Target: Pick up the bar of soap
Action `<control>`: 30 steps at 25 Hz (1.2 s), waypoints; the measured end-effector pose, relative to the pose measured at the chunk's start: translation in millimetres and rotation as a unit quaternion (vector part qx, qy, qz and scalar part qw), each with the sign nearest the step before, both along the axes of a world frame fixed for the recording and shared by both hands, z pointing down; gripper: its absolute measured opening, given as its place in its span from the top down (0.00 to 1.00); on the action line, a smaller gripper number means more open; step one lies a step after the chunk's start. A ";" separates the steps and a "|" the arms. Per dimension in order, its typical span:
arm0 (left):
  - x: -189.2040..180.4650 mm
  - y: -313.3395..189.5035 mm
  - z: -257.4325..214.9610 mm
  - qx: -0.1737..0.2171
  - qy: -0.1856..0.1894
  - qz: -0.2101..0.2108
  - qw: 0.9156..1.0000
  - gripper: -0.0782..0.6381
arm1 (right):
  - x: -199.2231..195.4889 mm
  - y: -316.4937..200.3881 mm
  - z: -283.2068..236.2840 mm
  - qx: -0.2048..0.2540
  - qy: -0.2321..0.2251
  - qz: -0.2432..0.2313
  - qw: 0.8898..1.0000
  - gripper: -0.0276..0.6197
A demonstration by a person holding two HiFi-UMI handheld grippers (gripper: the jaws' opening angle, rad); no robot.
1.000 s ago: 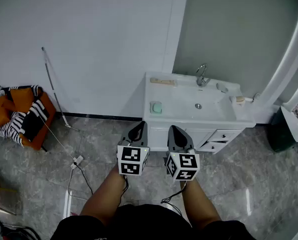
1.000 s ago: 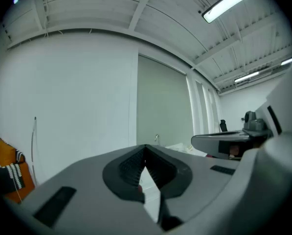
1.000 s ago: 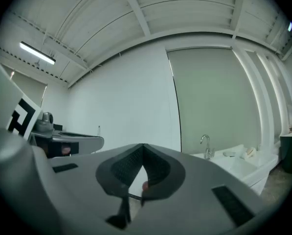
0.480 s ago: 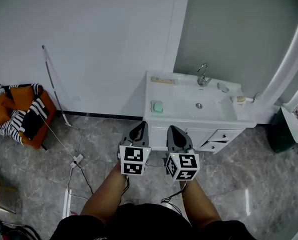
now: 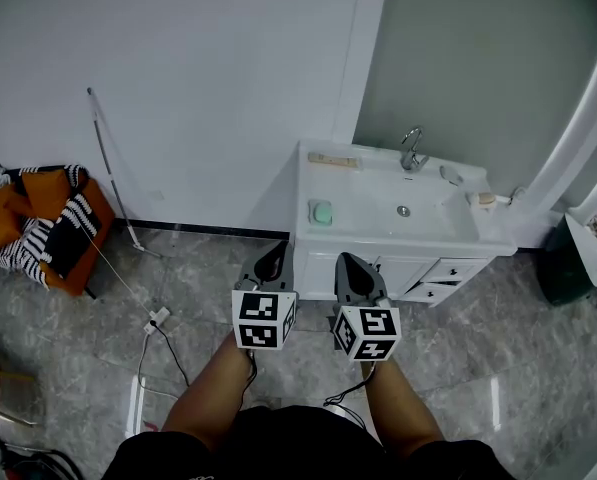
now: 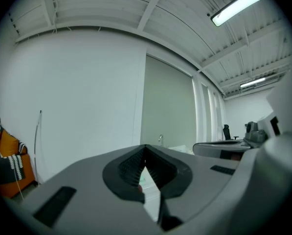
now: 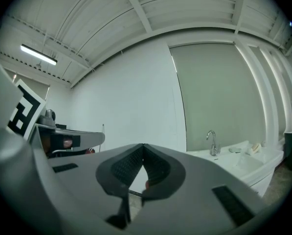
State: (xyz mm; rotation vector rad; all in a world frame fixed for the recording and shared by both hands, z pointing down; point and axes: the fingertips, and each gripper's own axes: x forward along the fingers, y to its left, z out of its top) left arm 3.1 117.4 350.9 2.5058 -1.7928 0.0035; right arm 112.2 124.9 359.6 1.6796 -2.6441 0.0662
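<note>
Grey marbled floor tiles (image 5: pixel 208 268) meet a white wall (image 5: pixel 178 88) and a grey-green panel (image 5: pixel 478 58). Head view: one white washstand (image 5: pixel 378 243) set against the wall and panel, with drawers (image 5: pixel 433 268) in its front. One chrome tap (image 5: pixel 412 151) at the back edge, behind the bowl. One pale green bar of soap (image 5: pixel 322 212) lying flat on the washstand's left edge, beside the bowl, touched by neither gripper. One flat wooden item (image 5: pixel 332 159) at the back left corner. Small items, too small to identify, near the right edge. One orange and striped heap (image 5: pixel 38 223) on the floor at far left. One thin rod (image 5: pixel 108 183) leaning on the wall. One white cable (image 5: pixel 153 320) across the tiles. One dark bin (image 5: pixel 568 263) at far right. Left gripper (image 5: pixel 277 253) and right gripper (image 5: pixel 344 258) side by side above the floor, in front of the washstand's front edge, both well apart from the soap, each with its marker cube toward the person. Left gripper view: left gripper (image 6: pixel 145 148) with jaws closed tip to tip, nothing between them; tap (image 6: pixel 160 138) small in the distance beyond. Right gripper view: right gripper (image 7: pixel 143 146) with jaws fully closed, holding nothing; tap (image 7: pixel 212 142) and washstand (image 7: pixel 243 160) to the right of the jaws.
</note>
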 end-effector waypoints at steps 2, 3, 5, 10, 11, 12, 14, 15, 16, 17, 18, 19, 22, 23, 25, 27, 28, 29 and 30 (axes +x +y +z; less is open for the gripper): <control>-4.3 1.7 0.2 0.001 0.006 0.004 1.000 0.89 | -4.1 0.1 1.5 0.000 0.002 0.005 1.000 0.95; -7.3 2.1 -0.4 0.000 0.014 0.007 1.000 0.89 | -6.5 0.3 0.9 0.004 0.006 0.008 1.000 0.95; -13.6 1.0 -2.5 0.001 0.022 0.010 1.000 0.89 | -10.5 0.3 -2.3 0.015 0.017 0.018 1.000 0.95; -25.4 -4.9 1.1 0.009 -0.007 0.010 1.000 0.89 | -15.7 -3.5 -4.3 0.012 0.001 0.040 0.999 0.95; -26.4 -5.3 2.6 0.010 -0.014 0.014 1.000 0.89 | -17.3 -4.3 -3.0 0.009 0.000 0.045 0.999 0.95; -27.0 -5.4 3.9 0.011 -0.022 0.018 1.000 0.89 | -19.2 -4.7 -1.3 0.005 0.000 0.049 0.999 0.95; -27.9 -5.4 5.3 0.015 -0.038 0.029 0.999 0.89 | -23.5 -5.1 1.7 -0.001 0.001 0.056 0.998 0.95; -28.6 -5.5 5.8 0.017 -0.044 0.034 0.998 0.89 | -25.4 -4.9 2.7 -0.003 0.000 0.061 0.998 0.95; -29.4 -5.6 6.5 0.019 -0.047 0.039 0.998 0.89 | -27.0 -4.4 3.5 -0.004 -0.002 0.065 0.998 0.95; -30.4 -5.9 7.4 0.021 -0.049 0.043 0.998 0.89 | -28.3 -3.7 4.0 -0.005 -0.003 0.069 0.998 0.95; -31.6 -6.7 8.7 0.021 -0.050 0.046 0.997 0.89 | -29.5 -3.1 4.4 -0.006 -0.005 0.073 0.997 0.95; -33.0 -7.6 10.4 0.020 -0.049 0.049 0.997 0.89 | -30.8 -2.4 4.8 -0.006 -0.005 0.076 0.997 0.95; -36.5 -8.9 15.3 0.014 -0.046 0.055 0.997 0.89 | -34.4 0.5 7.5 -0.009 -0.003 0.081 0.997 0.95; -36.9 -8.8 16.6 0.013 -0.045 0.057 0.997 0.89 | -34.8 1.0 8.8 -0.010 -0.001 0.083 0.996 0.95; -36.8 -9.1 17.7 0.013 -0.047 0.061 0.997 0.89 | -34.8 0.0 10.3 -0.013 0.000 0.086 0.996 0.95; -37.0 -11.0 17.9 0.014 -0.050 0.063 0.997 0.89 | -35.3 -2.8 10.9 -0.014 -0.002 0.088 0.996 0.95; -37.5 -12.6 18.1 0.014 -0.052 0.063 0.997 0.89 | -35.9 -4.7 11.2 -0.014 -0.003 0.088 0.996 0.95; -38.4 -14.7 18.2 0.015 -0.054 0.062 0.997 0.89 | -36.7 -6.8 11.6 -0.014 -0.004 0.088 0.996 0.95; -39.6 -17.0 18.3 0.015 -0.055 0.061 0.997 0.89 | -37.6 -8.9 12.0 -0.013 -0.005 0.087 0.996 0.95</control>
